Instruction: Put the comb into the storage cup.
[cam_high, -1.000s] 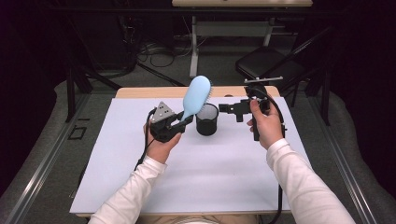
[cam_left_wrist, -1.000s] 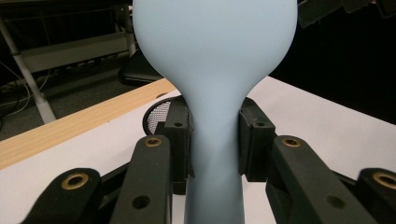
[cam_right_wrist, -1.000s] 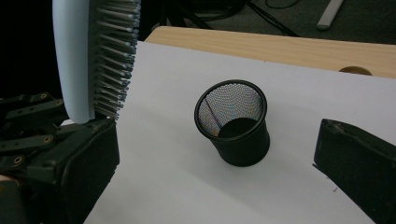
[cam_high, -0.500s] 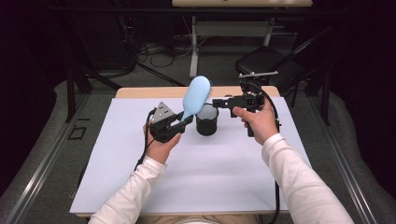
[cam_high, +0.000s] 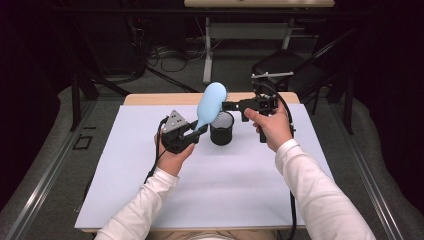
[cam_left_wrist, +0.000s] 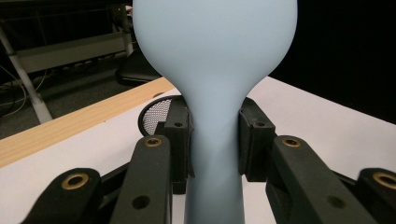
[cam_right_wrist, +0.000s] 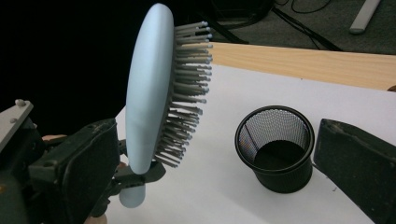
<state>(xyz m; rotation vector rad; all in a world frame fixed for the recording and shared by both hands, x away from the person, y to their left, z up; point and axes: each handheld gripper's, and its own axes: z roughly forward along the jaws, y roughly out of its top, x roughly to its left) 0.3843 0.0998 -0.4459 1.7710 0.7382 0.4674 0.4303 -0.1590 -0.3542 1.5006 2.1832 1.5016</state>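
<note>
A light blue hairbrush (cam_high: 211, 102) stands tilted up and to the right, its handle clamped in my left gripper (cam_high: 197, 131). In the left gripper view both pads (cam_left_wrist: 177, 140) press on the narrow handle (cam_left_wrist: 215, 154). A black mesh cup (cam_high: 221, 131) stands upright on the table just right of that gripper. My right gripper (cam_high: 227, 106) hovers above the cup, pointing left at the brush head. In the right gripper view its jaws stand wide apart, right gripper (cam_right_wrist: 217, 126), with the brush's grey bristles (cam_right_wrist: 187, 88) facing them and the cup (cam_right_wrist: 275, 149) empty below.
A white sheet (cam_high: 225, 200) covers the table, with a wooden strip (cam_high: 150, 98) along the far edge. Beyond it stand a dark chair (cam_high: 290, 75) and a white table leg (cam_high: 207, 55) on the floor, with loose cables.
My right gripper has moved left and a little up, from behind the cup to just beside the brush head. The left gripper and the brush have stayed still.
</note>
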